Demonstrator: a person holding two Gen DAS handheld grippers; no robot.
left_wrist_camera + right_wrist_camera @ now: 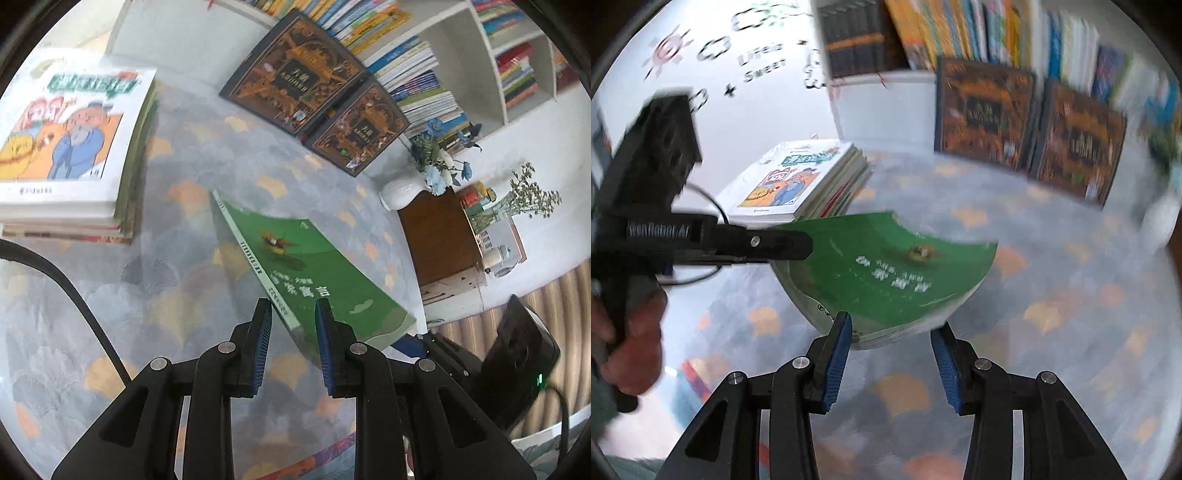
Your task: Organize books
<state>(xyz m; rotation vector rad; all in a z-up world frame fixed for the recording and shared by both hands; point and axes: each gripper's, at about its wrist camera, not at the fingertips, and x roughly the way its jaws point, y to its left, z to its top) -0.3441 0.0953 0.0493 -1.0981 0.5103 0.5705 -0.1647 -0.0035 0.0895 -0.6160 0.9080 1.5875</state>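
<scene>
A green paperback [317, 273] hangs tilted over the patterned carpet [166, 258]. My left gripper [293, 306] is shut on its near corner by the spine, one blue pad on each cover. The right wrist view shows that gripper [798, 245] from the side, clamped on the left edge of the green book [886, 266], with a person's hand [635, 339] on its handle. My right gripper [892, 328] stands open. The book's near edge lies just past its fingertips, and the pads are not pressing on the covers. The right gripper [417, 343] also shows under the book's right corner.
A stack of books [74, 122] with a cartoon cover on top lies on the carpet to the left. Two dark ornate books [295, 70] lean against a white bookshelf [461, 55] full of books. A white vase [400, 192] stands beside a wooden cabinet [436, 236].
</scene>
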